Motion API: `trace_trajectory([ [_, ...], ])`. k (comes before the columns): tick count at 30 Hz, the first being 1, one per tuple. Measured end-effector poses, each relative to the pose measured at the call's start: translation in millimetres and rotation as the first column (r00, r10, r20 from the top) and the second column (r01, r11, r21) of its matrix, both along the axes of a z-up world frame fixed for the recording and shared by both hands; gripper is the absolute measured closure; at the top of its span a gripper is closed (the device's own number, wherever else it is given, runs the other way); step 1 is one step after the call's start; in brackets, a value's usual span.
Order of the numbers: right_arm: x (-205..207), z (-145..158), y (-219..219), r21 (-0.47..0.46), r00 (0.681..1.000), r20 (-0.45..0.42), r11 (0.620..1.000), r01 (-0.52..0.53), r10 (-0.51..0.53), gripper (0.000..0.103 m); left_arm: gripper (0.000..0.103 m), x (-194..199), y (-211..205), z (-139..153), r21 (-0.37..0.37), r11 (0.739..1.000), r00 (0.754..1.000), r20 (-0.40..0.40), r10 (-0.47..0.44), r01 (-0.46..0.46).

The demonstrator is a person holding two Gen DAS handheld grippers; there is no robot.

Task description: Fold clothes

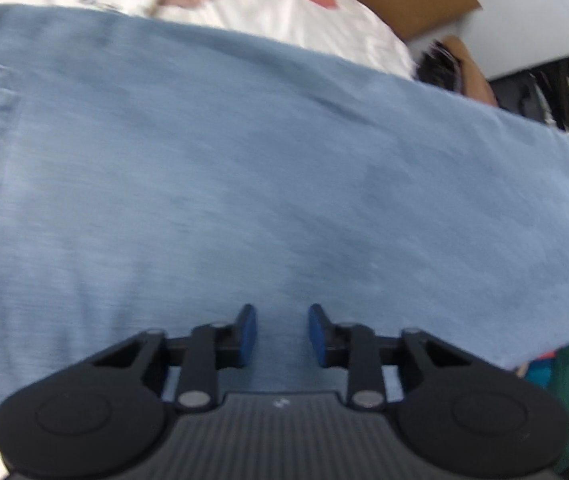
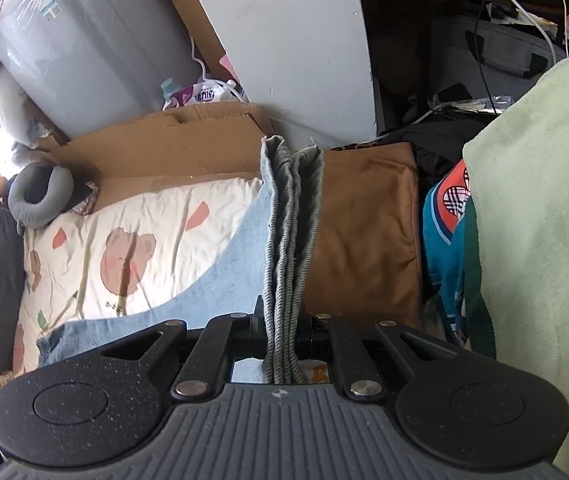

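Hovering over a faded light-blue denim garment (image 1: 244, 168), left hand-held gripper (image 1: 282, 330): blue-padded fingers parted, nothing between them; garment spread on a cream bedsheet with pink patches (image 1: 284, 4).

Right wrist view: right hand-held gripper (image 2: 284, 320) clamped on the garment's bunched grey-blue folds (image 2: 290, 240), raised over the bedsheet (image 2: 132, 232); brown cushion (image 2: 364, 232) and flattened cardboard (image 2: 172, 148) behind.

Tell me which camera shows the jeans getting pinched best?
The right wrist view. There the right gripper is shut on the jeans, with the bunched layers standing up between its fingers. The left wrist view shows only a flat, blurry stretch of jeans under the open left gripper.
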State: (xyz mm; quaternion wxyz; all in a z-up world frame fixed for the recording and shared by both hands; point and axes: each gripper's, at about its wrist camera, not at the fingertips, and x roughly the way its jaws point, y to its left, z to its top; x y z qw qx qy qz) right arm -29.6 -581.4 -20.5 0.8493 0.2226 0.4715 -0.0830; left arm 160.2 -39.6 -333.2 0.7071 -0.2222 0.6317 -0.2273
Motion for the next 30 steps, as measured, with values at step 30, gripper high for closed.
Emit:
trace_trajectory([
  [30,28,17,60,-0.008,0.997,-0.003,0.997,-0.075,0.075,0.094,0.1,-23,-35,-50,-0.132,0.982,0.981,-0.124,-0.15,0.133],
])
